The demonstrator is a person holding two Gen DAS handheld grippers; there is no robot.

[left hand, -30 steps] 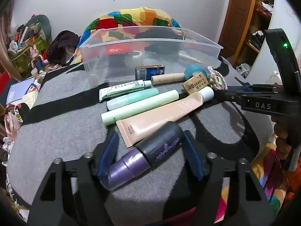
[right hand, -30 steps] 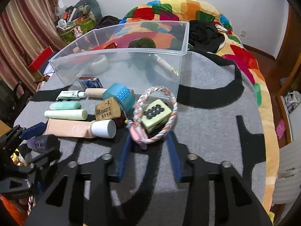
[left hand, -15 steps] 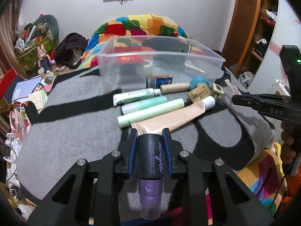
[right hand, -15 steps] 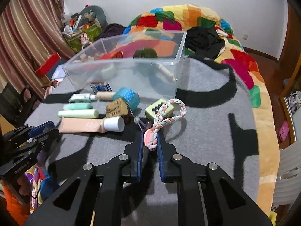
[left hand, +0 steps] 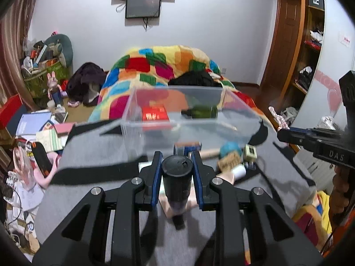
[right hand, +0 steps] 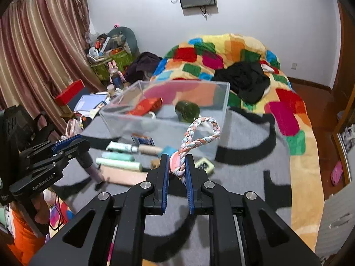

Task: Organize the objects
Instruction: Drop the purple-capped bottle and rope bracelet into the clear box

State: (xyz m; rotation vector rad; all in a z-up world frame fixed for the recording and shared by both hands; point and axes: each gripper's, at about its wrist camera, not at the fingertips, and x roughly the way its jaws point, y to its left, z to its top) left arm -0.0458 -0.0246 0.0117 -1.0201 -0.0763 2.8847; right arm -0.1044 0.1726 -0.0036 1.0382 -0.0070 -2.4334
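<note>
My left gripper (left hand: 177,166) is shut on a purple bottle with a black cap (left hand: 177,177), held cap-forward above the grey table, pointing at the clear plastic bin (left hand: 190,119). In the right wrist view the left gripper (right hand: 73,148) holds the bottle (right hand: 91,166) tilted down at the left. My right gripper (right hand: 176,164) is shut on a braided pastel rope loop (right hand: 199,133), lifted in front of the bin (right hand: 168,110). The rope also shows in the left wrist view (left hand: 277,116).
On the table before the bin lie several tubes (right hand: 118,163), a peach tube (right hand: 124,174), a blue box (right hand: 142,139), a teal roll (left hand: 230,149) and a small green keypad block (right hand: 204,165). The bin holds a red box (left hand: 154,114) and a dark green item (right hand: 187,109).
Both grippers have risen and tipped forward toward the bin, carrying the bottle and the rope higher above the table. The rope loop now hangs free of the keypad block.
</note>
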